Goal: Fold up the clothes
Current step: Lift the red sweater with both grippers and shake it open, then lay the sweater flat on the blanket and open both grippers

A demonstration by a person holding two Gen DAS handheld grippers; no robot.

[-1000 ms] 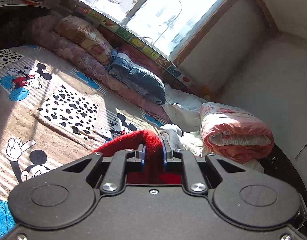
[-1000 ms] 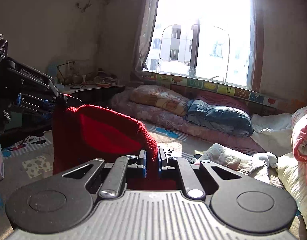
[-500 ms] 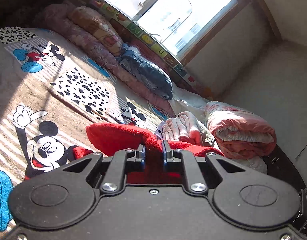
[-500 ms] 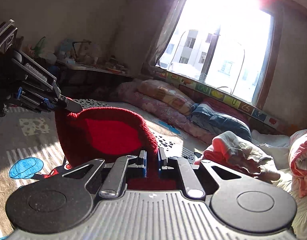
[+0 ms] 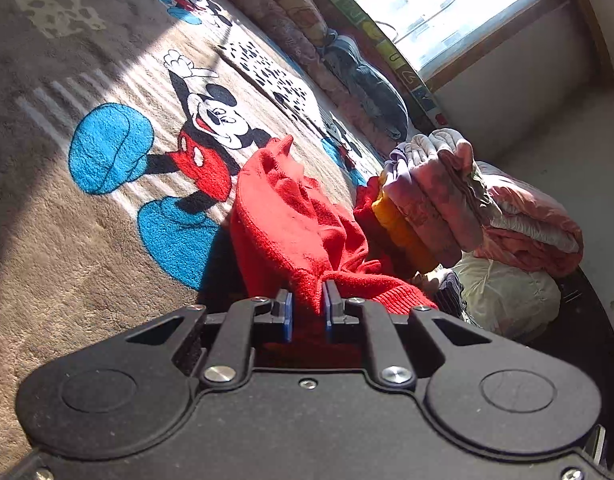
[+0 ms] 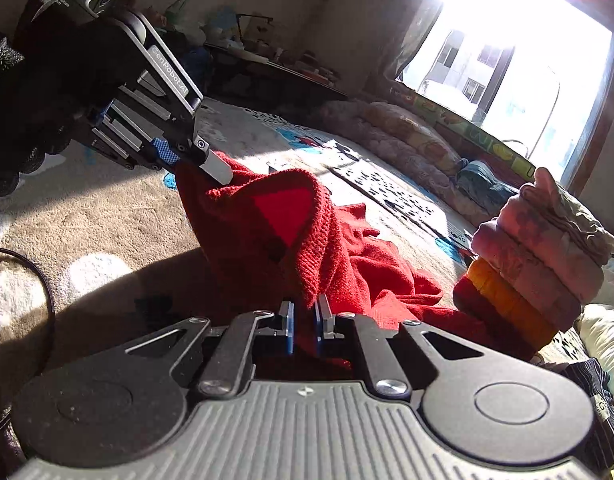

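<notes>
A red knitted sweater (image 5: 291,216) lies bunched on the cartoon-mouse blanket (image 5: 107,152), its far part resting on the bed. My left gripper (image 5: 308,308) is shut on one edge of it. In the right wrist view the same sweater (image 6: 283,220) hangs between both tools: my right gripper (image 6: 303,322) is shut on a ribbed edge, and the left gripper (image 6: 211,168) pinches another corner up at the left. A stack of folded clothes (image 6: 539,256), pink over orange, stands to the right of the sweater.
Pillows and a dark blue bundle (image 5: 371,80) line the window wall. A rolled pink quilt (image 5: 527,224) and a pale bag (image 5: 507,292) sit at the right. A black cable (image 6: 23,280) lies on the blanket at the left.
Both grippers have come down toward the bed with the sweater. Its lower part now rests on the blanket, and the folded stack looms closer on the right.
</notes>
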